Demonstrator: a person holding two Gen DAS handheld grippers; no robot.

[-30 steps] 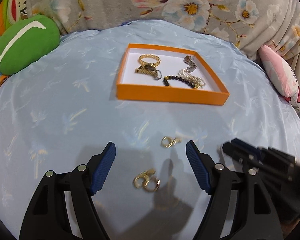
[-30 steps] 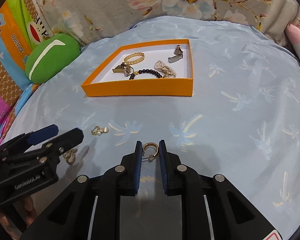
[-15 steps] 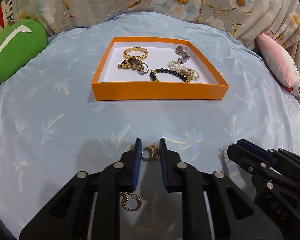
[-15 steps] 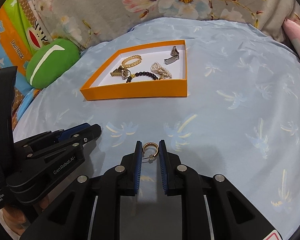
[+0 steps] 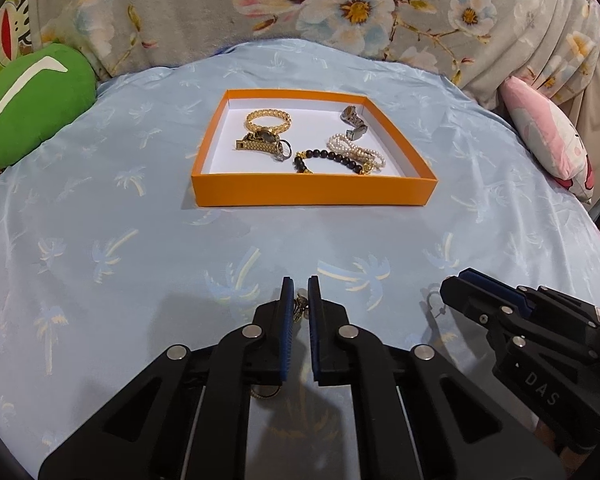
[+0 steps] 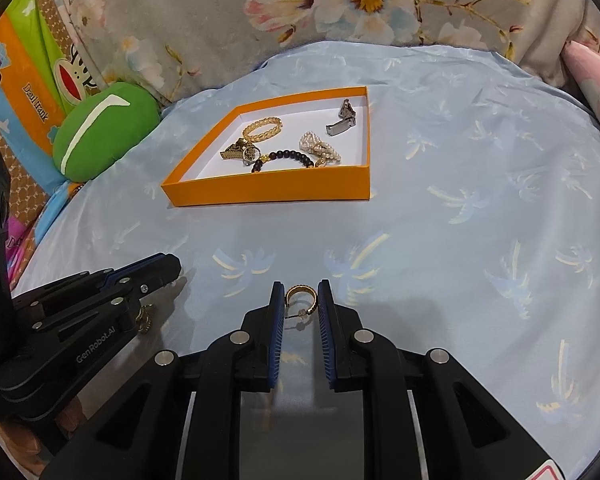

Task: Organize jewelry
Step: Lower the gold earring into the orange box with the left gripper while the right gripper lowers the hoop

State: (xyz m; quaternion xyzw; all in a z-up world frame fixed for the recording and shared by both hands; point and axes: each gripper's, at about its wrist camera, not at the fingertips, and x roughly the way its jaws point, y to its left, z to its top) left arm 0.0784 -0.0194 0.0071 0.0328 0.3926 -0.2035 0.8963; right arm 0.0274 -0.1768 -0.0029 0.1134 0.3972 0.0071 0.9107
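An orange tray (image 5: 312, 196) (image 6: 268, 190) on the blue cloth holds a gold bracelet (image 5: 268, 120), a gold watch (image 5: 260, 142), a black bead bracelet (image 5: 332, 158), a pearl bracelet (image 5: 356, 150) and a silver clasp piece (image 6: 342, 120). My left gripper (image 5: 300, 304) is shut on a small gold earring (image 5: 300, 306) near the cloth. My right gripper (image 6: 300, 304) is shut on a gold hoop earring (image 6: 300, 296). Another gold earring (image 5: 266, 392) lies on the cloth under the left gripper; it also shows in the right wrist view (image 6: 144, 318).
A green cushion (image 5: 28, 104) lies at the far left, a pink cushion (image 5: 548, 140) at the far right. A floral fabric (image 5: 340, 8) rises behind the cloth. The right gripper's body (image 5: 540, 332) sits close to the right of the left gripper.
My left gripper has shut on the small gold earring and come closer to the tray's front. My right gripper still holds the hoop earring, barely moved.
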